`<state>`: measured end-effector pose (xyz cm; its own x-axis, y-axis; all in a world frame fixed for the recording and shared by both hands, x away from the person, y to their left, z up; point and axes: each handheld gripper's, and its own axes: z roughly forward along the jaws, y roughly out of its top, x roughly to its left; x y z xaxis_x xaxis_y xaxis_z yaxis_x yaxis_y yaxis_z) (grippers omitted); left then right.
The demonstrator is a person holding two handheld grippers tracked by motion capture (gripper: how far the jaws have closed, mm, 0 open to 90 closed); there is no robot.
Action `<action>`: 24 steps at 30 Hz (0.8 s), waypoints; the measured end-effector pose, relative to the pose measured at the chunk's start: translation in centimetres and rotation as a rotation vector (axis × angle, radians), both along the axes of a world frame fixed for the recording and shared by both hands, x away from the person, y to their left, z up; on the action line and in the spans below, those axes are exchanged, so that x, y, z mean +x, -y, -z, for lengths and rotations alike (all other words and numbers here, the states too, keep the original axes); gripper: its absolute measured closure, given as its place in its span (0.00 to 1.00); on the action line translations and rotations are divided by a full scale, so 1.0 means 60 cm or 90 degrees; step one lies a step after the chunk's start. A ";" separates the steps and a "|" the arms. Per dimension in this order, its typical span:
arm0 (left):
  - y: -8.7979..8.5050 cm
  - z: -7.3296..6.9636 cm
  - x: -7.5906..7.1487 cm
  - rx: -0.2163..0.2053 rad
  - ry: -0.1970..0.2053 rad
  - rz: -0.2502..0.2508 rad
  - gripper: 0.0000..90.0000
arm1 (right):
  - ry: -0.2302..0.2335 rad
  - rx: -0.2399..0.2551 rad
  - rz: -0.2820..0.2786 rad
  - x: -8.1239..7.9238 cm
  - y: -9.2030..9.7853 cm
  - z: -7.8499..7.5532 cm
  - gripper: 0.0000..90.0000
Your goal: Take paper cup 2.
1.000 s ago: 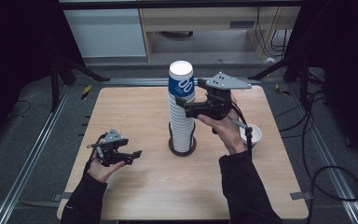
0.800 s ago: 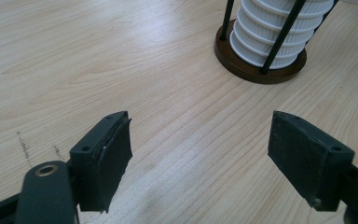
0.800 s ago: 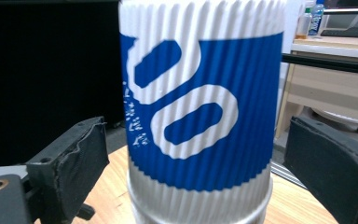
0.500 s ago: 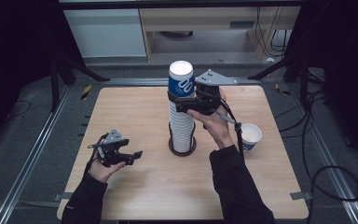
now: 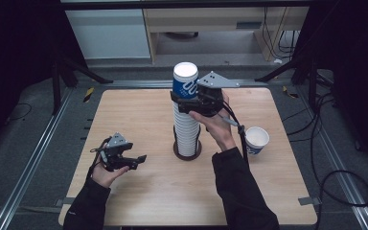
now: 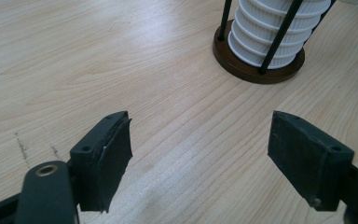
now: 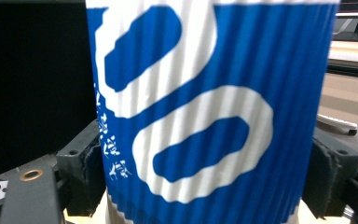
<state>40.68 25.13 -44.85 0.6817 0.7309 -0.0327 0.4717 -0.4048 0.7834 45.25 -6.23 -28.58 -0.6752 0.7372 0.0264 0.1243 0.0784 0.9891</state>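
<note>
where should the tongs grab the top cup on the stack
Grip the top cup across its ribbed blue wall just below the rim, coming in level from the side as the right tongs do; it stands upside down, nested on the stack, so only its sides offer hold.

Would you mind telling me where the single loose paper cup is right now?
In the high view, the loose cup stands upright on the table's right side, right of the tall cup stack and beside the person's right forearm.
</note>
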 end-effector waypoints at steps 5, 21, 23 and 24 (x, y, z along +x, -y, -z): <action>-0.001 0.000 0.000 0.000 -0.001 0.000 0.23 | -0.002 -0.009 -0.001 -0.002 0.002 -0.003 0.20; -0.002 0.000 0.000 -0.004 -0.002 0.000 0.23 | 0.031 0.000 -0.003 -0.009 0.004 -0.036 0.22; -0.002 -0.001 0.000 -0.004 -0.002 0.000 0.23 | 0.034 0.002 -0.004 -0.010 0.005 -0.042 0.22; -0.002 -0.001 0.000 -0.004 -0.001 0.000 0.23 | 0.036 0.003 -0.004 -0.010 0.005 -0.045 0.22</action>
